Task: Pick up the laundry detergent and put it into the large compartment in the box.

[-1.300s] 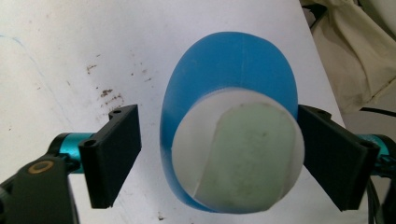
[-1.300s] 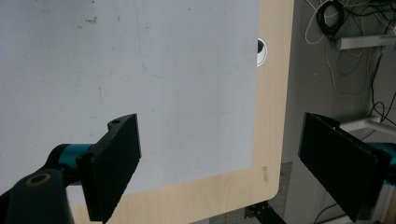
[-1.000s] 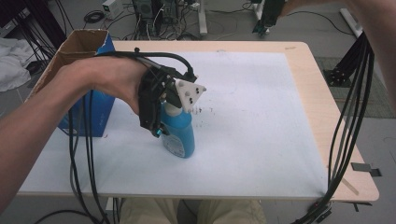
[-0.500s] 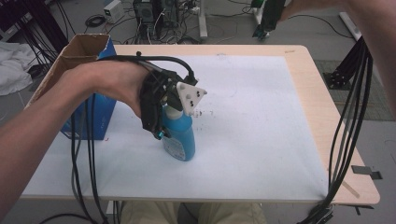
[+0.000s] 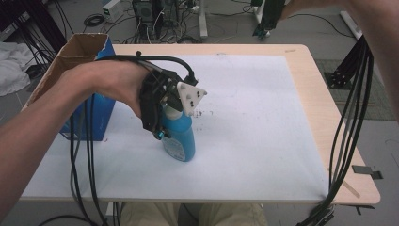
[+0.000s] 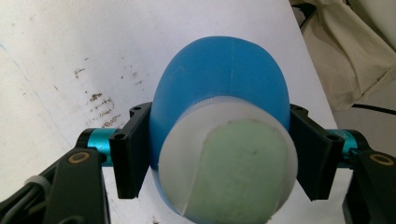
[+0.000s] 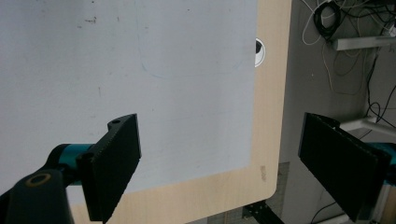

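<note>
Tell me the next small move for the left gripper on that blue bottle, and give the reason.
Probably lift straight up a little. The left gripper has both jaws pressed against the sides of the blue bottle, just under its white cap, and the bottle stands upright on the white mat. The right gripper hangs open, well away over the mat's far edge.

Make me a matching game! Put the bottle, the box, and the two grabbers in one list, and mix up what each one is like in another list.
Things:
1. bottle
2. cardboard box
3. left gripper
4. right gripper

What it is like:
A. jaws wide apart, nothing between them
B. blue with a white cap, standing on the white mat
C. open-topped, at the left edge of the table
D. jaws pressed on both sides of something blue

Pairs: 1-B, 2-C, 3-D, 4-A
</note>
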Tool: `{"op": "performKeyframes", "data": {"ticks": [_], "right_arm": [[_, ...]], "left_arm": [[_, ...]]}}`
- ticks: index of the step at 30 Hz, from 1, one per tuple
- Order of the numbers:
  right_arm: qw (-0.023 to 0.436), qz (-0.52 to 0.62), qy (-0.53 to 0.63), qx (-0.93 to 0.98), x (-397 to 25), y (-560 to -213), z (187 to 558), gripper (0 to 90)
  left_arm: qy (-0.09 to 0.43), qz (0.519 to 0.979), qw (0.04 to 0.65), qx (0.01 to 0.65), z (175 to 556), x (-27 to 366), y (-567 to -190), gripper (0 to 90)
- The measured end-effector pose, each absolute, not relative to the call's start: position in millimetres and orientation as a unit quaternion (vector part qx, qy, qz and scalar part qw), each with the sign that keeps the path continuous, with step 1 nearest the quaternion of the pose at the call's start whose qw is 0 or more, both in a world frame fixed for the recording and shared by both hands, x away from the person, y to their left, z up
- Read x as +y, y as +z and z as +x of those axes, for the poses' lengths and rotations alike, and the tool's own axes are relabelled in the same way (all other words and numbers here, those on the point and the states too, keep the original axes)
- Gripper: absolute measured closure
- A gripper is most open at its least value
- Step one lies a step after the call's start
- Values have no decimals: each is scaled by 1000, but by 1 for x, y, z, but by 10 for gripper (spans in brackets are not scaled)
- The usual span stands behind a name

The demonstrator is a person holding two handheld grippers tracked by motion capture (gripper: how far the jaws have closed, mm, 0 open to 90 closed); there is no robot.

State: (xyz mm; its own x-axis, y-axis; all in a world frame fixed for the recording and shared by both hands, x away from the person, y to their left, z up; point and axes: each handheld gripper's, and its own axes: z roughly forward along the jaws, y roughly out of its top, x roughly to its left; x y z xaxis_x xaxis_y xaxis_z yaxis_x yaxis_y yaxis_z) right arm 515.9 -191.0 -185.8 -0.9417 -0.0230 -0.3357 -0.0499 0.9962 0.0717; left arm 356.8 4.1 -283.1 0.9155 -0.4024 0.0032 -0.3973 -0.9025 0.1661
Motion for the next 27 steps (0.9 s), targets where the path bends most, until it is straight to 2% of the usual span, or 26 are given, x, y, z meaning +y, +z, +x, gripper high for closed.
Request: {"op": "performKeyframes", "data": {"ticks": [18, 27], "right_arm": [[170, -16, 39, 985, -194, -185, 517, 122], [172, -17, 31, 984, -194, -186, 516, 123]], "left_arm": [[-19, 974, 88, -210, 359, 3, -284, 370], [-16, 977, 69, -199, 358, 1, -282, 375]]}}
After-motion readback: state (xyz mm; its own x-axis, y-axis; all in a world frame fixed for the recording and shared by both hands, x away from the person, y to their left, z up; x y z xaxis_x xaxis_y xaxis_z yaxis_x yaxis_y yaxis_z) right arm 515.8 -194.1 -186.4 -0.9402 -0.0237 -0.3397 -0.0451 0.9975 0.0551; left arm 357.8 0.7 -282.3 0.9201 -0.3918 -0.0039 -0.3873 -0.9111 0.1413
